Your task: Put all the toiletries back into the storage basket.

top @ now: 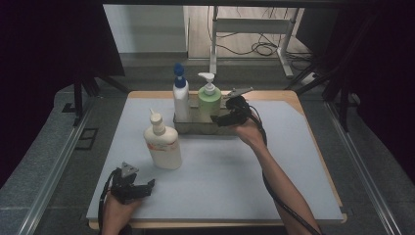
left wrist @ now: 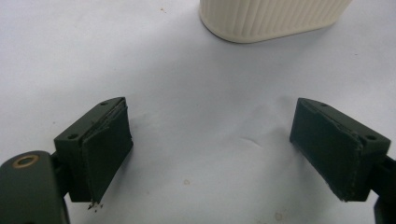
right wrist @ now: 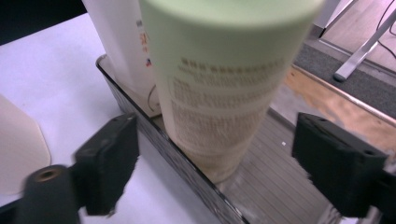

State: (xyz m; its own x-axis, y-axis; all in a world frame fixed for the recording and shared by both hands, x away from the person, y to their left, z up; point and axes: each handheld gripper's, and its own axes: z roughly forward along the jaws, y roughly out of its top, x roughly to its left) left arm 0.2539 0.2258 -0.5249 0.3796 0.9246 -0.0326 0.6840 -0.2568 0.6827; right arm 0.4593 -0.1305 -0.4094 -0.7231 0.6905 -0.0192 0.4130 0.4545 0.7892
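Dark curtains close in the table [top: 293, 196], which is covered by a pale sheet. At its far middle a tray [top: 188, 128] holds a white bottle [top: 180, 100] with a blue cap and, just beside it, a green pump bottle [top: 209, 102]. Our right gripper [top: 226, 117] is at the green bottle's side; in the right gripper view that bottle [right wrist: 219, 88] stands between the jaws, which are spread with a gap on each side, gripping nothing. We judge the bottle stiff, smooth and rather slippery, top-heavy if full, so we would take it by the lower body, below the pump, squarely across its width. Our left gripper [top: 147, 186] rests near the front edge, jaws wide apart over bare sheet, near a cream bottle [top: 163, 142] that stands outside the tray. The green bottle's print is blurred and unreadable, its pump is cut off in the right gripper view, and we cannot tell how full it is.
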